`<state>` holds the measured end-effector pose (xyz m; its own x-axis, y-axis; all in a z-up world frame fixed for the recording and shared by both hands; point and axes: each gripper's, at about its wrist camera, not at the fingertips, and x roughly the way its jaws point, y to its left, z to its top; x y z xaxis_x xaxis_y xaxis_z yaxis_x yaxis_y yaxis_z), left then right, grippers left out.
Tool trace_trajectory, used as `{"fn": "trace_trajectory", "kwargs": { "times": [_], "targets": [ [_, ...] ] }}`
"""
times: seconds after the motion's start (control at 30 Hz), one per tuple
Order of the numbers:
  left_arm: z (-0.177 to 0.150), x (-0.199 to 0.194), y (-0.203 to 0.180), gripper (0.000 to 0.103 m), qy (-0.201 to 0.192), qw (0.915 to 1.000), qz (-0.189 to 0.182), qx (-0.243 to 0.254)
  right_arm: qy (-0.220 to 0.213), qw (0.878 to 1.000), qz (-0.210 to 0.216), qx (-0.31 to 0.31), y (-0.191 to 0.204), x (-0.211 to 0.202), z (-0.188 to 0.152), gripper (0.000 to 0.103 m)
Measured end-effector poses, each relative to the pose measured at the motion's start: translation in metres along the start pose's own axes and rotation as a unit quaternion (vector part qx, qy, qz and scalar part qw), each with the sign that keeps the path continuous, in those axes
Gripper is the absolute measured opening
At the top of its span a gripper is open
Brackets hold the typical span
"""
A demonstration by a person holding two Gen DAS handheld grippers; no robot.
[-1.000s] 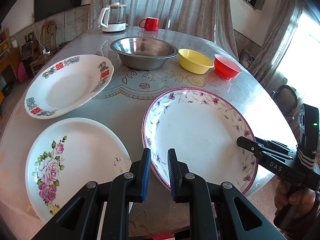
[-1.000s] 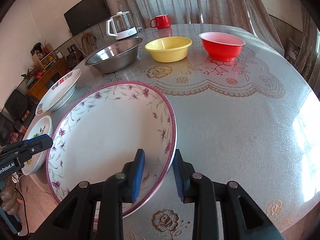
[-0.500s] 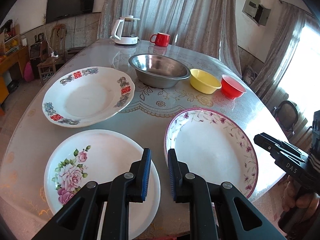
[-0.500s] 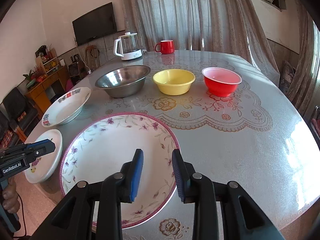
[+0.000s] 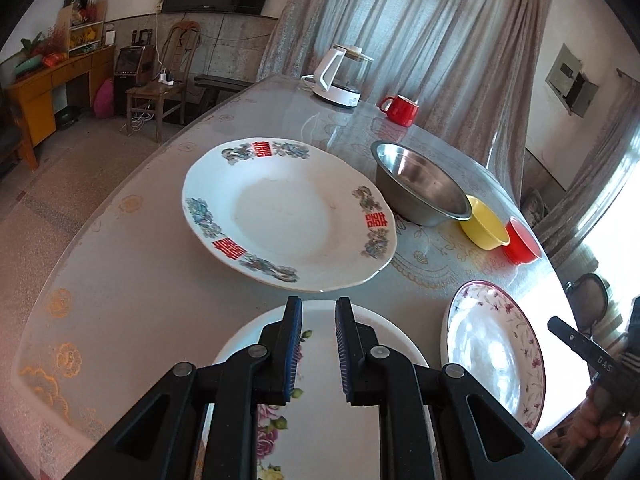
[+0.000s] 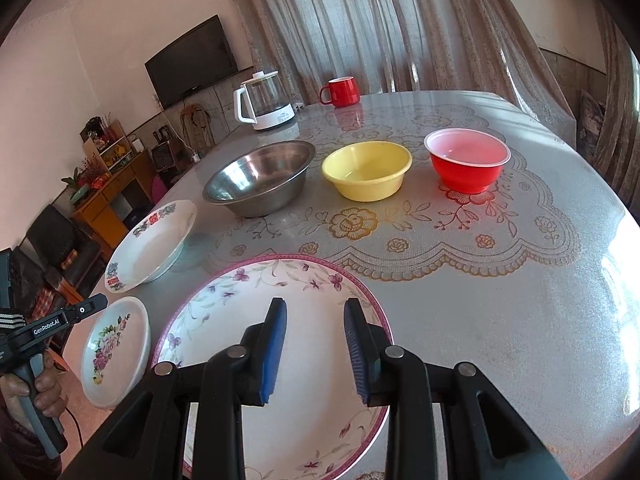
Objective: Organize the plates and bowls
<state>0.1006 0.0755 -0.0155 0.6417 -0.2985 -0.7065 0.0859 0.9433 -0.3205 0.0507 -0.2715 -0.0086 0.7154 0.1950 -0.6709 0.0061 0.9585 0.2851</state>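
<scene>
Three plates lie on the table: a rose-printed plate (image 5: 328,420) under my left gripper (image 5: 316,312), a plate with red characters (image 5: 288,212) beyond it, and a purple-rimmed floral plate (image 6: 280,344) under my right gripper (image 6: 315,312). Both grippers are open and empty, held above the plates. A steel bowl (image 6: 260,180), a yellow bowl (image 6: 367,174) and a red bowl (image 6: 466,164) stand in a row further back. The rose plate (image 6: 116,350) and character plate (image 6: 150,240) also show in the right wrist view.
A white kettle (image 6: 266,100) and a red mug (image 6: 342,91) stand at the table's far edge. The table (image 6: 500,300) has a lace-pattern cover. A chair and wooden cabinet stand on the floor to the left. Curtains hang behind.
Both grippers have risen and pulled back from the purple-rimmed plate. The left gripper swung left over the rose plate. The right jaws have opened wider.
</scene>
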Motion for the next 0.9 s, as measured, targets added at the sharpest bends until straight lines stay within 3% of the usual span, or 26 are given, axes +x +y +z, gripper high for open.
{"fn": "trace_trajectory", "kwargs": {
  "times": [0.23,0.57,0.7,0.9],
  "targets": [
    [0.011,0.005,0.032,0.016,-0.004,0.9992,0.02,-0.034,0.027,0.998,0.047,0.021,0.008,0.028,0.017,0.029],
    [0.03,0.015,0.071,0.016,-0.008,0.9954,0.031,-0.09,0.098,0.985,0.137,-0.023,0.084,0.095,0.033,0.029],
    [0.039,0.02,0.081,0.016,-0.01,0.9943,0.024,-0.103,0.11,0.982,0.147,-0.05,0.12,0.116,0.039,0.029],
    [0.05,0.027,0.086,0.016,-0.015,0.9943,0.034,-0.099,0.124,0.978,0.165,-0.033,0.139,0.142,0.05,0.029]
  ]
}}
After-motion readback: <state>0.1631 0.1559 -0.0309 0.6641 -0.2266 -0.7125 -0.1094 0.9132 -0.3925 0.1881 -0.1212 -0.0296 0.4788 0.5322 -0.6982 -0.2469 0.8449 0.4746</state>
